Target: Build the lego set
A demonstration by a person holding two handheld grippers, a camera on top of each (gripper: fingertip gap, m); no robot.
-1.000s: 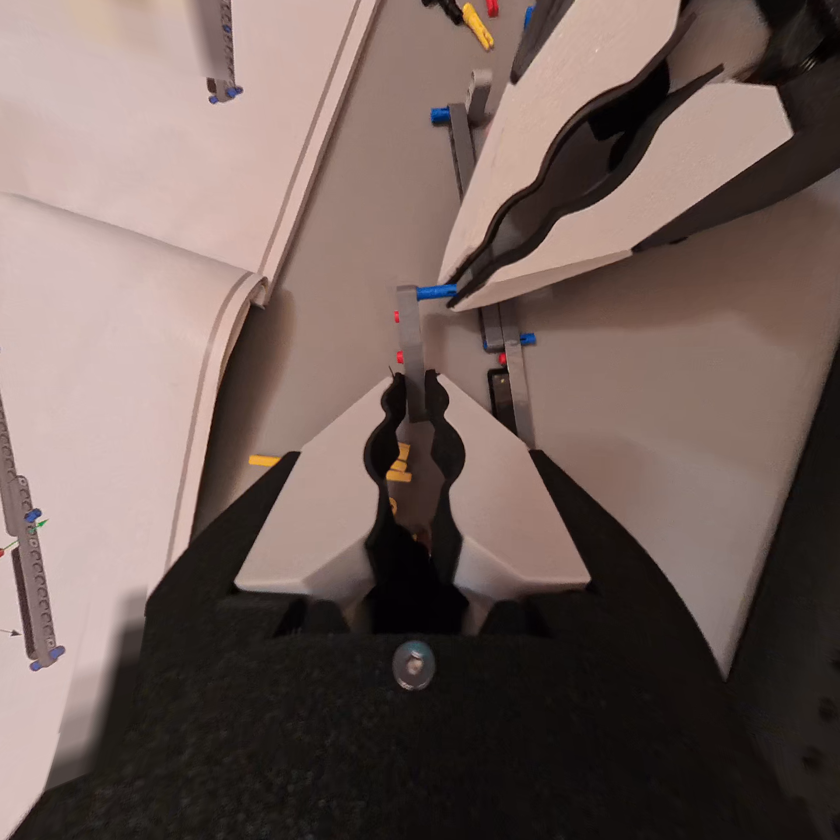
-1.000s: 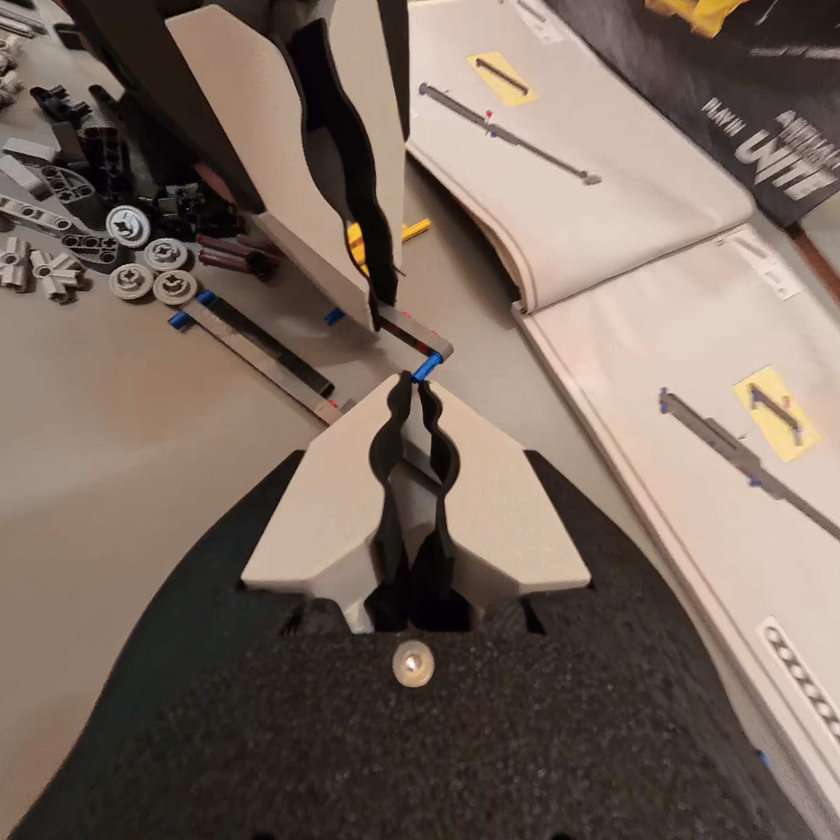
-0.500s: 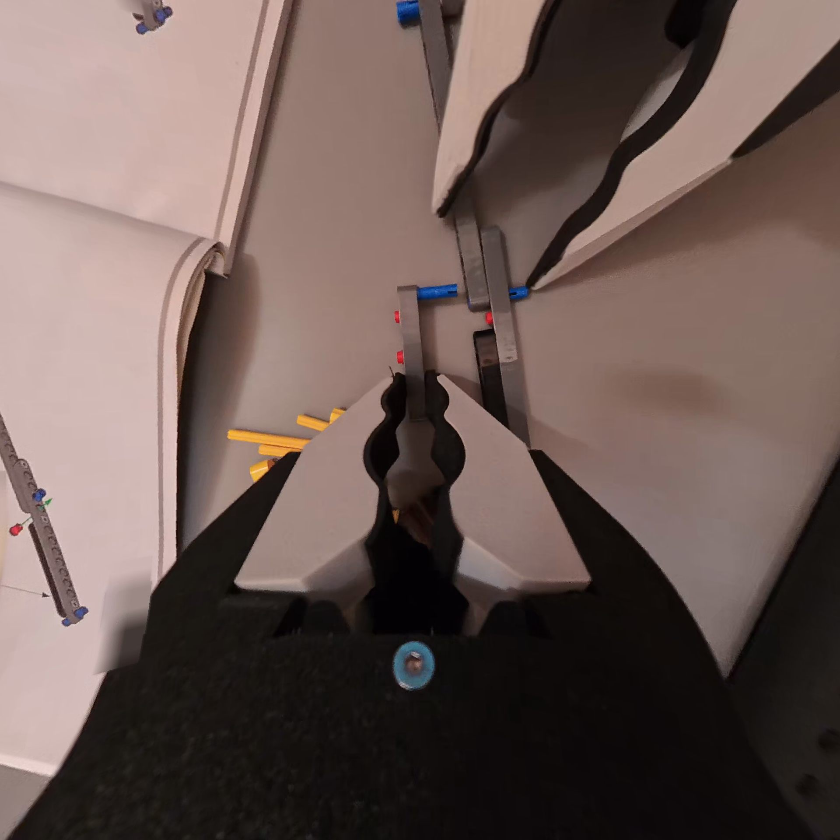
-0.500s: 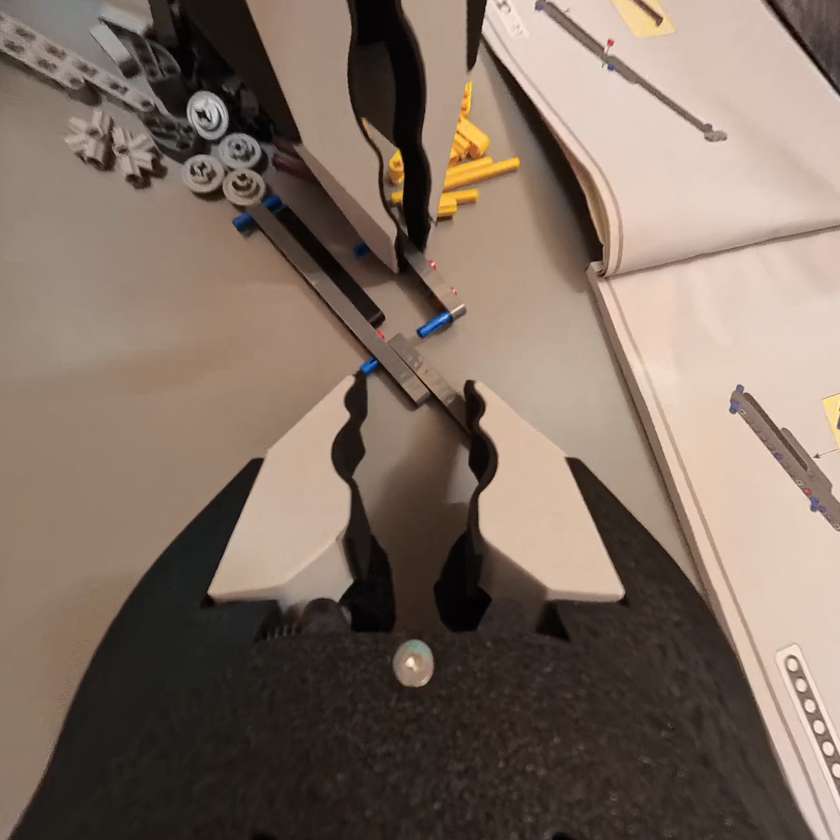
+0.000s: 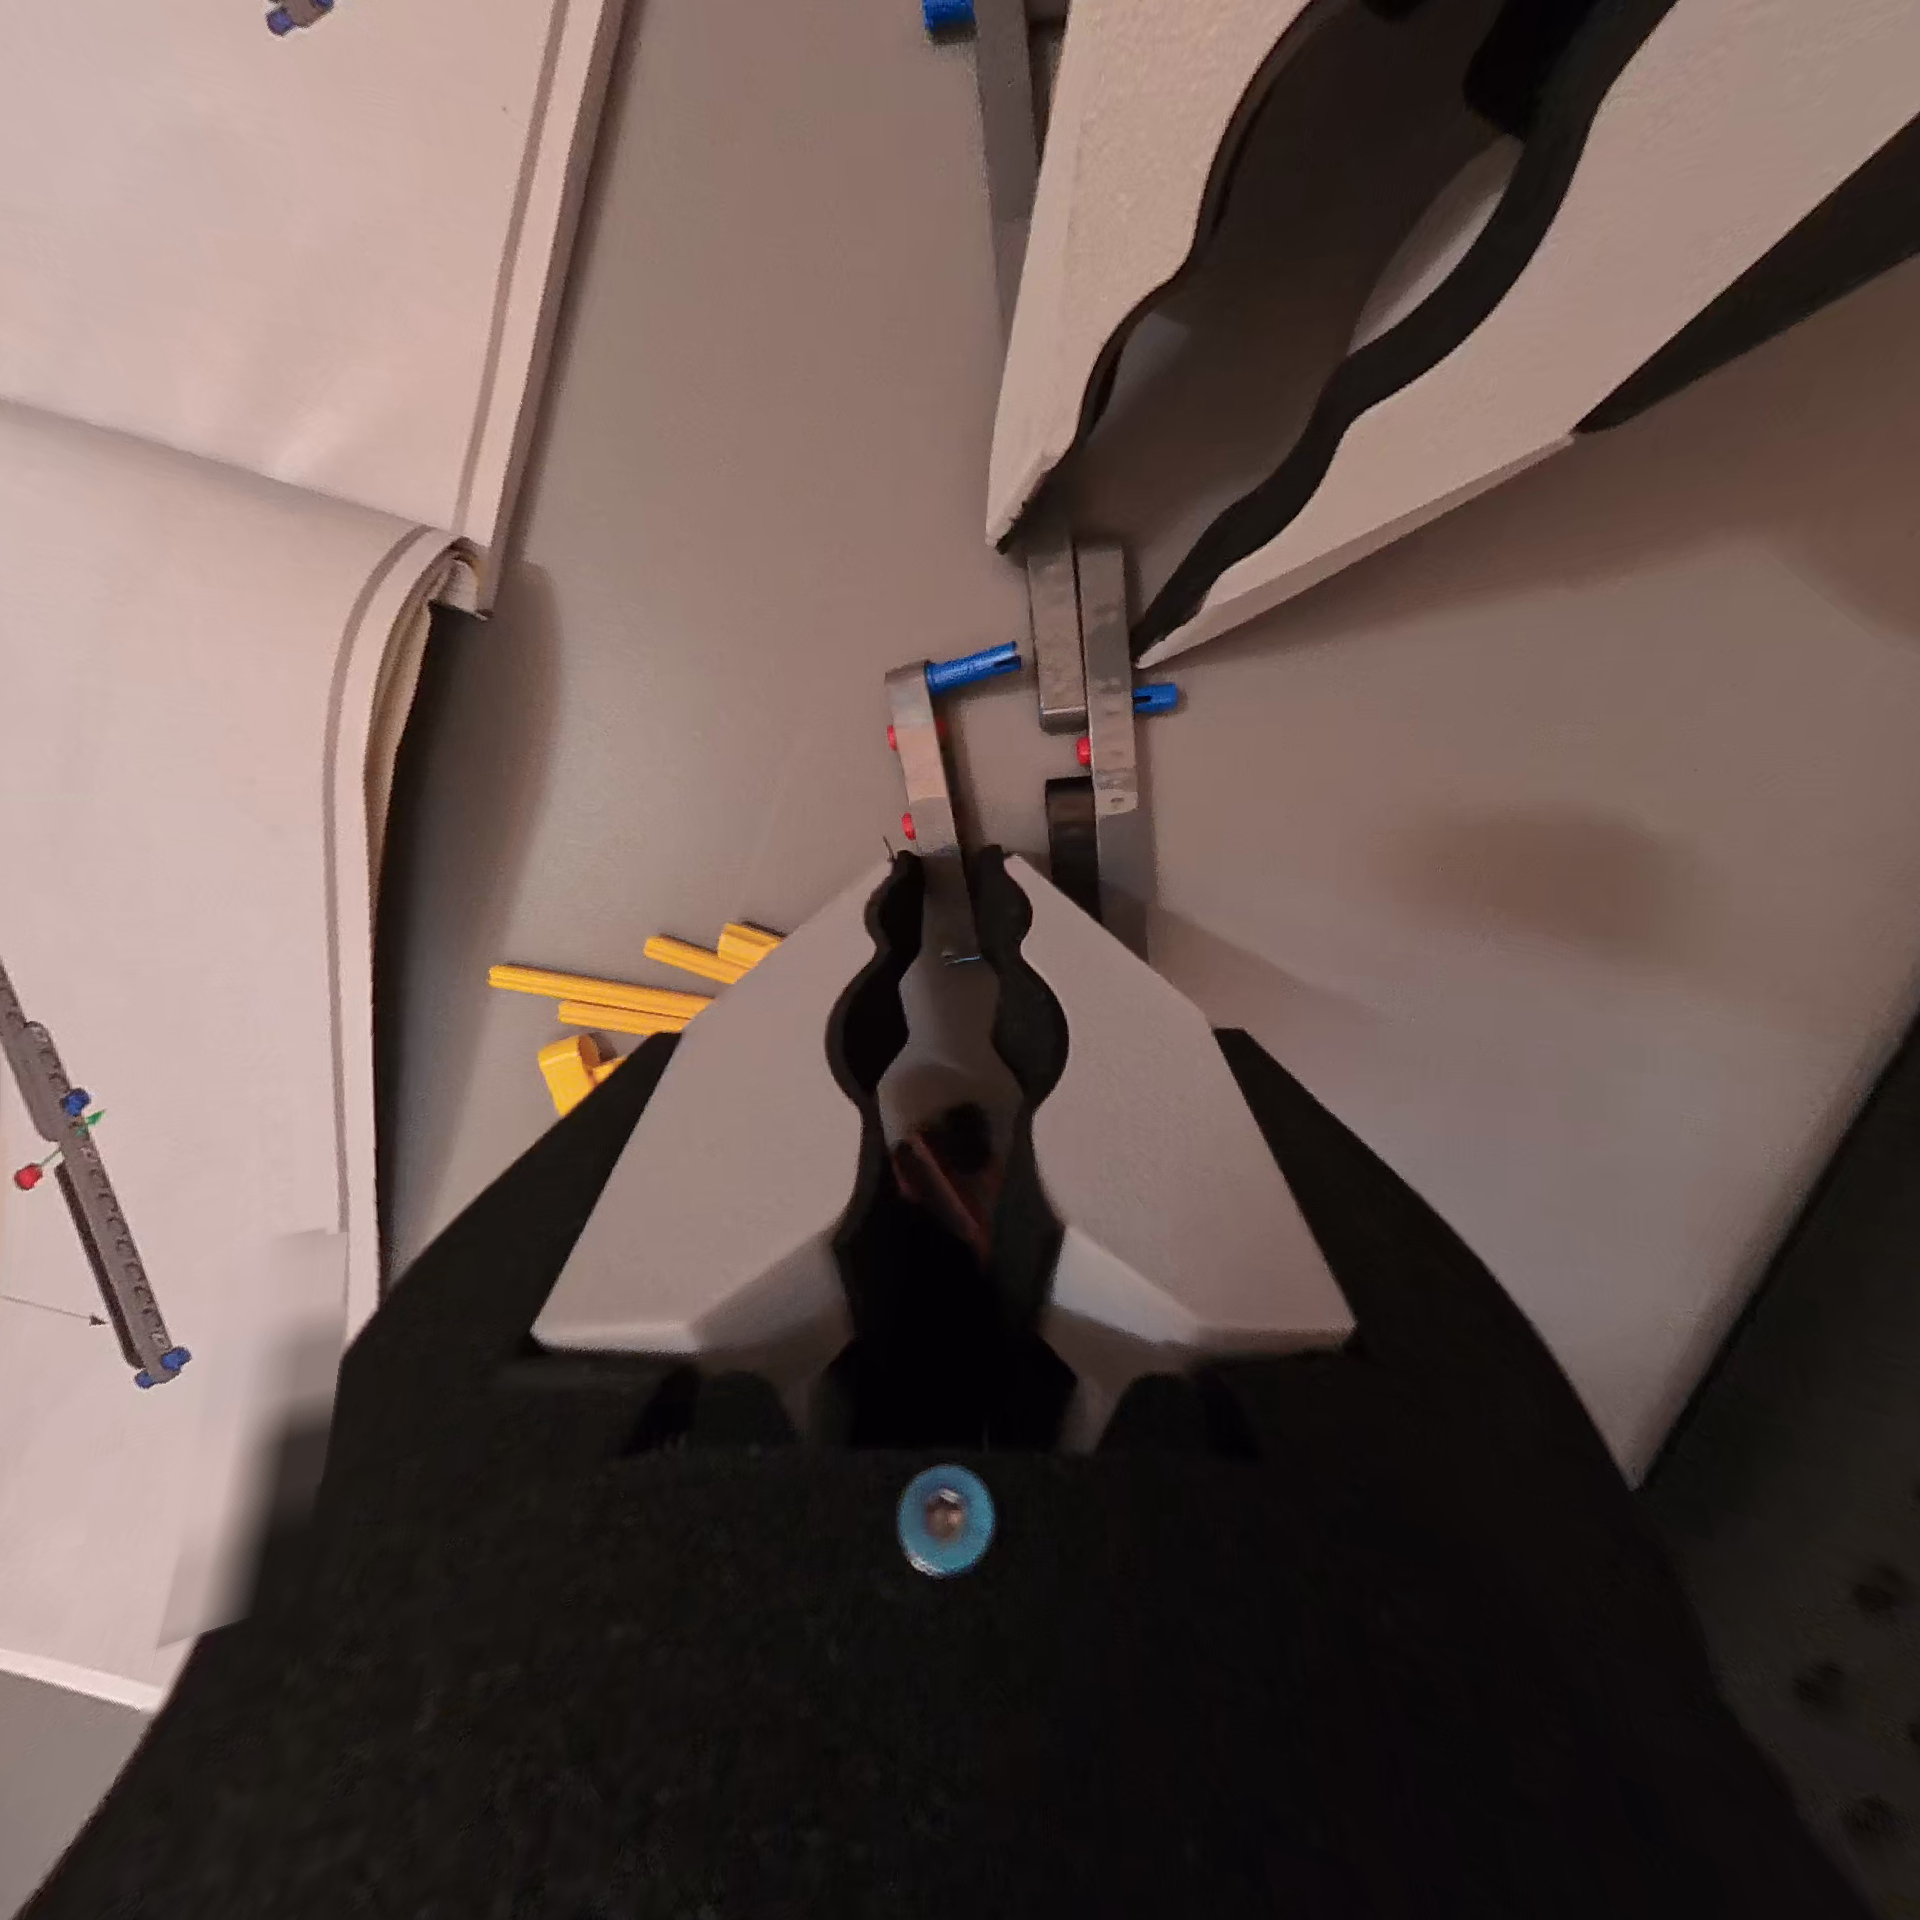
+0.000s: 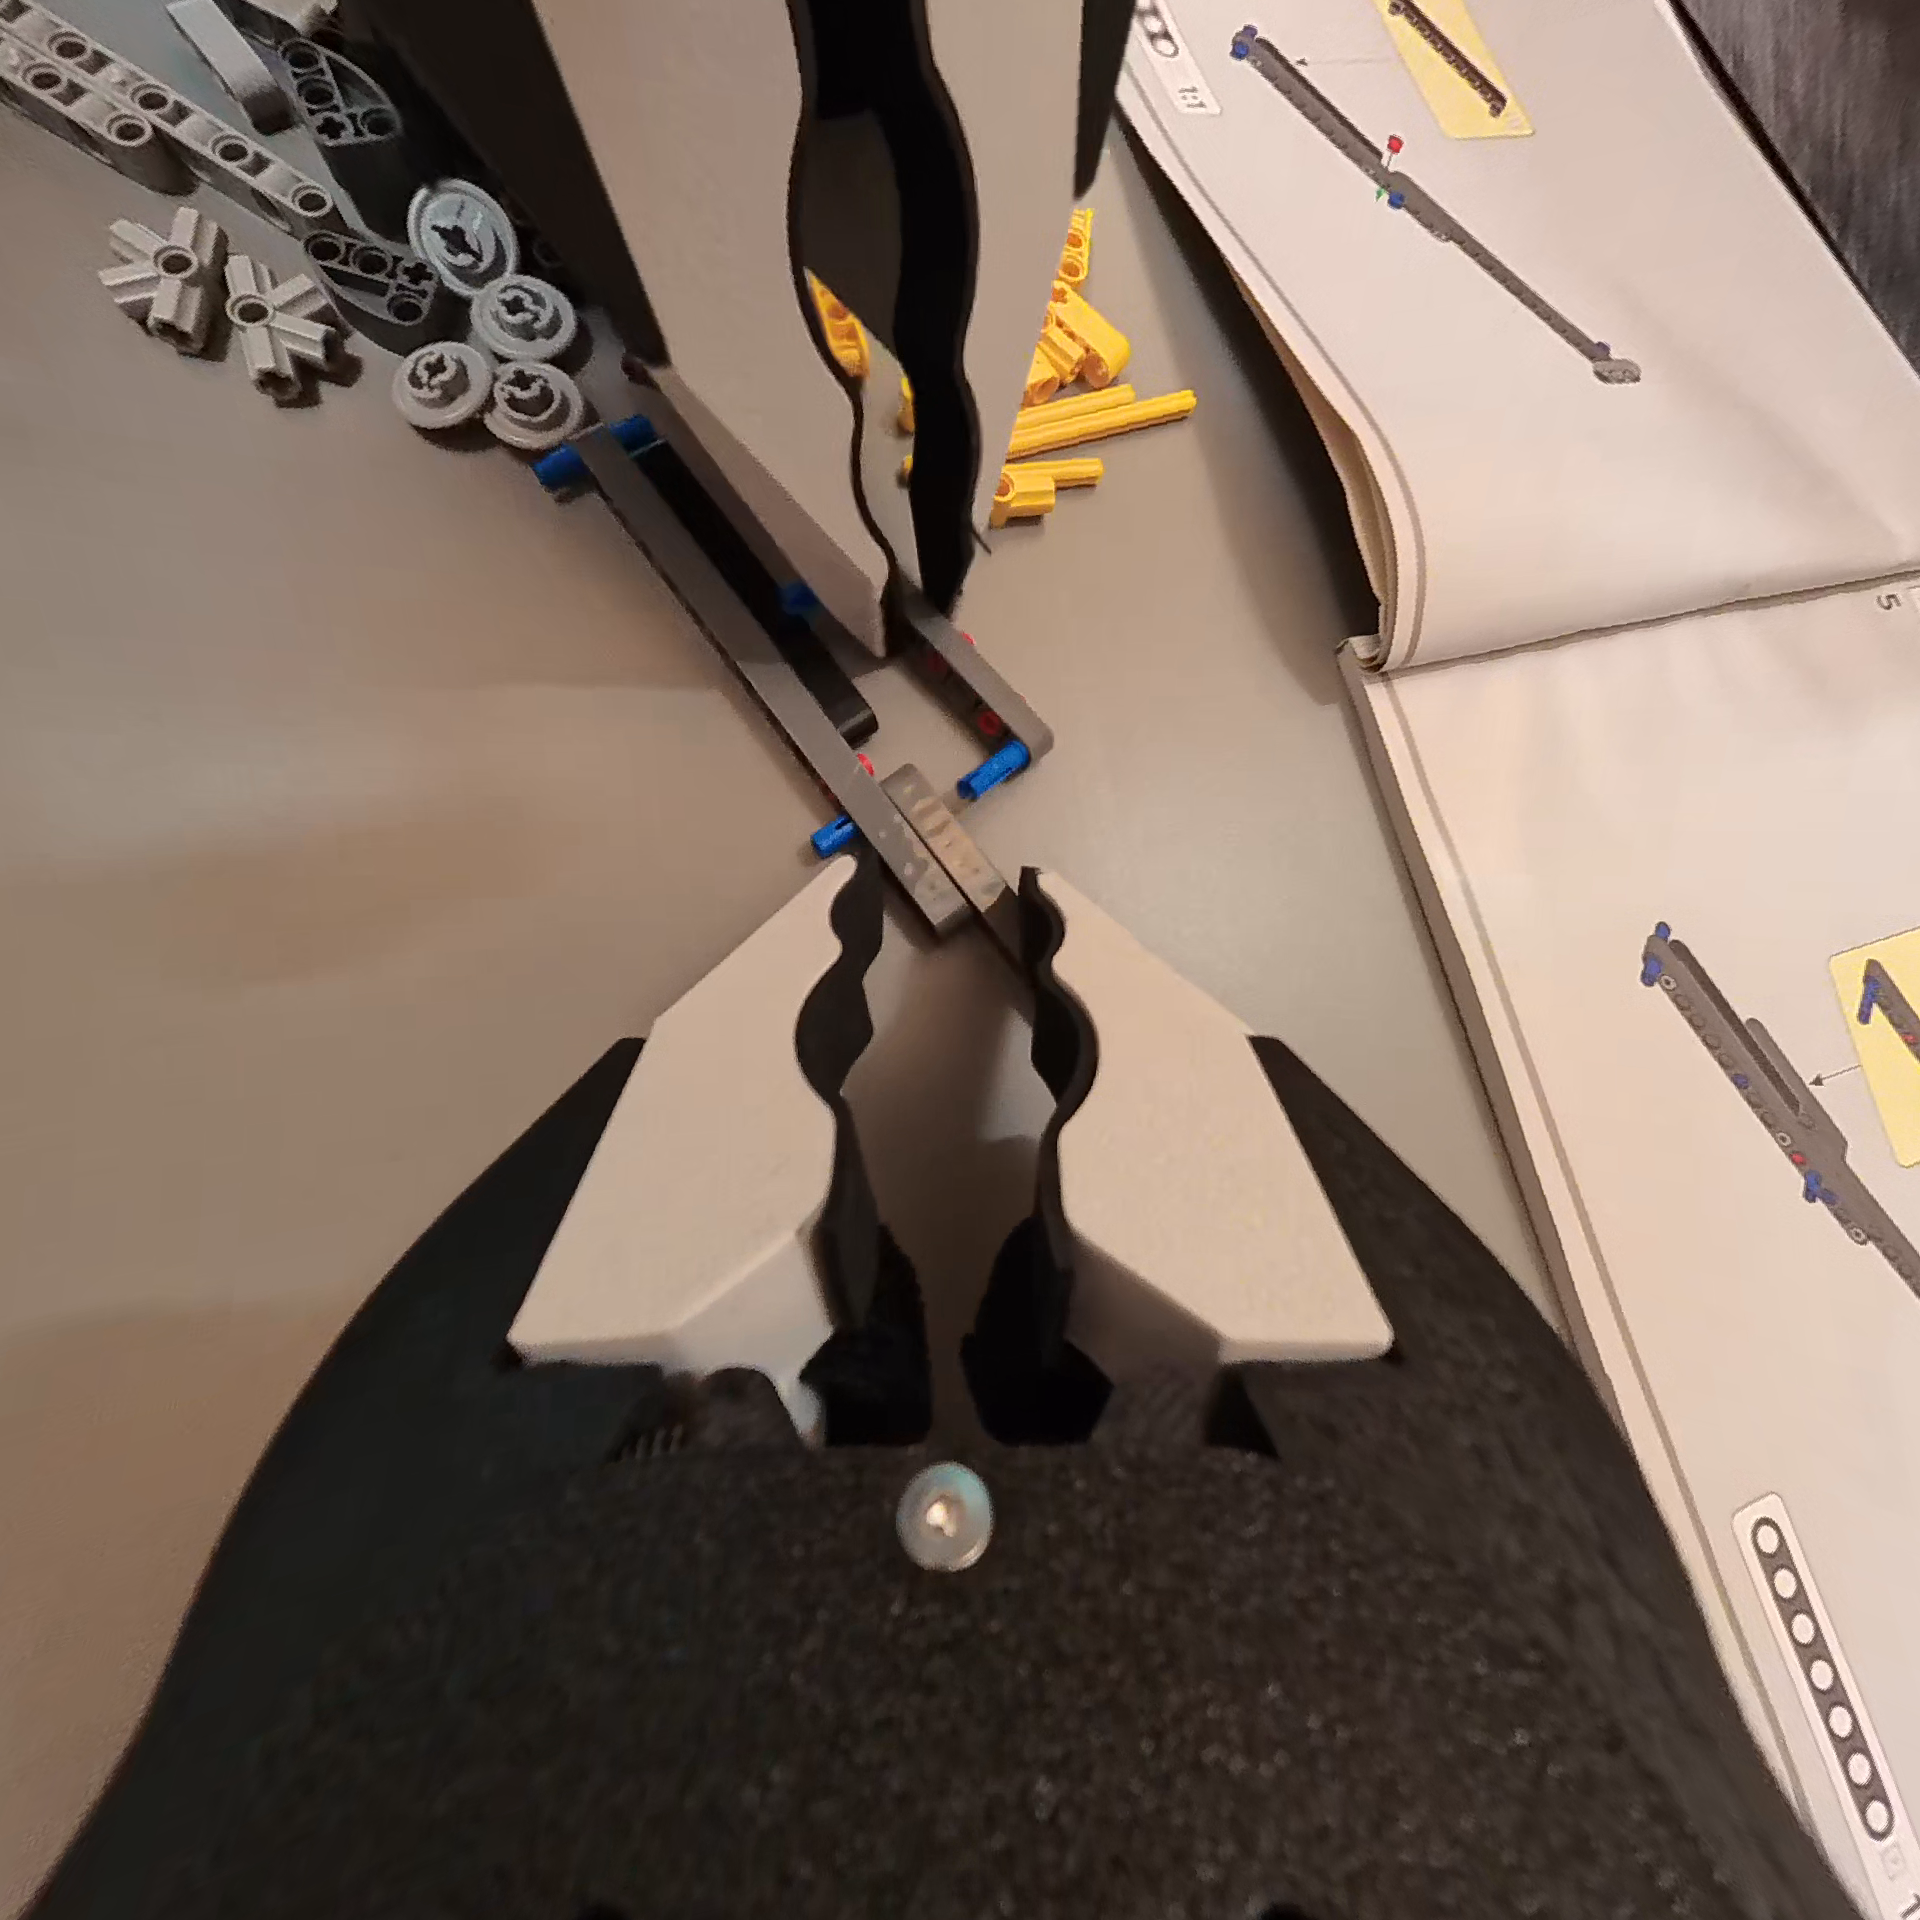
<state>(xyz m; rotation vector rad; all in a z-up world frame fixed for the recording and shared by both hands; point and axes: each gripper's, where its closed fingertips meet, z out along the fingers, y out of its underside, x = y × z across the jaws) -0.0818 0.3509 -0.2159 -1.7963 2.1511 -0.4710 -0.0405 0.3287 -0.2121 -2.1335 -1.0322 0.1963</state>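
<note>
My left gripper [image 5: 948,857] is clamped on a short grey beam [image 5: 923,764] with a blue pin [image 5: 971,670] sticking sideways from its far end. My right gripper [image 6: 940,878] stands partly open, its jaws straddling the end of the long beam assembly [image 6: 831,758] that lies on the table [image 6: 260,935]; I cannot confirm contact. The pin tip sits just beside the assembly, not yet seated. I judge the step to be joining beam to assembly. To do it well, I should pinch the assembly firmly first, line the pin square to its hole, then press straight in. A skewed push could slide the assembly. The open instruction book [image 6: 1558,468] lies nearby for checking.
</note>
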